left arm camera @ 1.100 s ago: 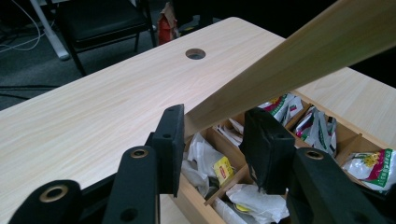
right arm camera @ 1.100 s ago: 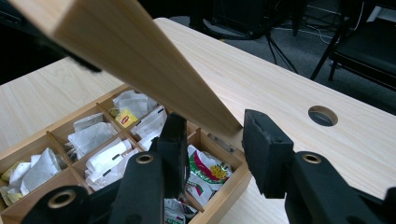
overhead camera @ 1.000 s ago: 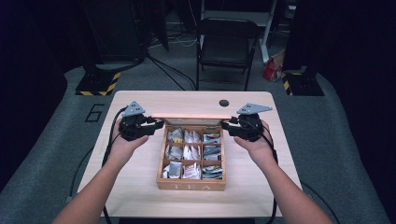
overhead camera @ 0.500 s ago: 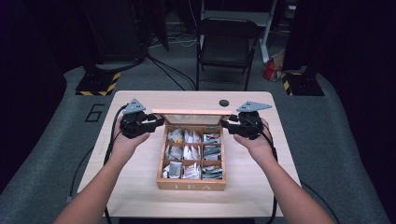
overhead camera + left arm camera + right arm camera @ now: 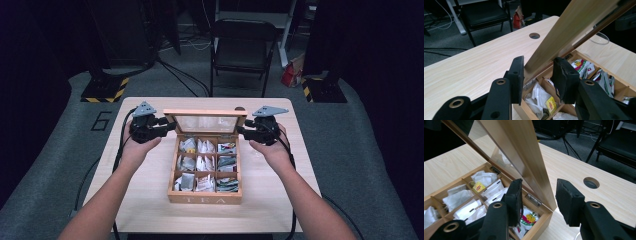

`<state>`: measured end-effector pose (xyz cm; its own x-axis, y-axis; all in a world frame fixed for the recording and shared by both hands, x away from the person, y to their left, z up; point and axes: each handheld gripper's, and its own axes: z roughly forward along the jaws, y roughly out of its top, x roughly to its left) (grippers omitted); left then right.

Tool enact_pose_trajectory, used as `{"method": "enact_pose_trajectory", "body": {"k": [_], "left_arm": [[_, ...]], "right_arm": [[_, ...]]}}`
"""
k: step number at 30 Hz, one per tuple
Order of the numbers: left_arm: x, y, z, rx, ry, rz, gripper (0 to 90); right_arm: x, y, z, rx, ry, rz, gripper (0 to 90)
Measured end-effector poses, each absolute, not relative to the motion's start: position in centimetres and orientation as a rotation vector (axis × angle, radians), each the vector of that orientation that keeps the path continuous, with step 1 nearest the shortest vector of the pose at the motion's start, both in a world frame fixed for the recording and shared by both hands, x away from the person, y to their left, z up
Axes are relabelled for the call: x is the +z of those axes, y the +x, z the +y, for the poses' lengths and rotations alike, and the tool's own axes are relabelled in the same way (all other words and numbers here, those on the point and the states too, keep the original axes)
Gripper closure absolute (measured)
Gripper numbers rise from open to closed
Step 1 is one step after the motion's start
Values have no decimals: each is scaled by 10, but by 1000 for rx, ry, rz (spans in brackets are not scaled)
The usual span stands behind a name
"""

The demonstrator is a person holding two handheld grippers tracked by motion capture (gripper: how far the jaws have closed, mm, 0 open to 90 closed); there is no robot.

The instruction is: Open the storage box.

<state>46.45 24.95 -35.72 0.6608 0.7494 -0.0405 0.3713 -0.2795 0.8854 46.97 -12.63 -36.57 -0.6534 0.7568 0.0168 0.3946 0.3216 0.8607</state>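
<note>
Now the lid (image 5: 205, 123) of the tea box (image 5: 205, 199) stands steeper than it did a second ago. Back then we saw it from the high view as a thin wooden strip along the box's far edge; at present its glass pane faces us, framed in pale wood. The box itself sits where it sat, in the middle of the table (image 5: 145, 200), and our hands have hardly shifted.

Our left gripper (image 5: 170, 126) is clamped on the lid's left corner; in the left gripper view the wooden frame runs up from between its two black jaws. Our right gripper (image 5: 241, 131) has the lid's right edge between its jaws, which have just been opening: the inner pad lies close to the glass side, and the outer pad stands clear of the wood, so it is not pinching.

As for writing, we read "TEA" on the box's front wall, and a large "6" (image 5: 101, 121) on the grey floor left of the table. Among the tea bags (image 5: 200, 165), one carries a yellow tag (image 5: 479, 187) with a red mark, too small to read.
</note>
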Motion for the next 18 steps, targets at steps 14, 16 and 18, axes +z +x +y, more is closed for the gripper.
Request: {"method": "enact_pose_trajectory", "body": {"k": [14, 16, 18], "left_arm": [[-354, 475, 249, 474, 1888, 891, 624], [-354, 477, 248, 475, 1890, 895, 626], [-353, 478, 248, 472, 1891, 897, 627]], "right_arm": [[-377, 487, -121, 1252, 1044, 2211, 586], [-379, 489, -120, 1244, 1038, 2214, 587], [-380, 490, -119, 1240, 1037, 2214, 588]]}}
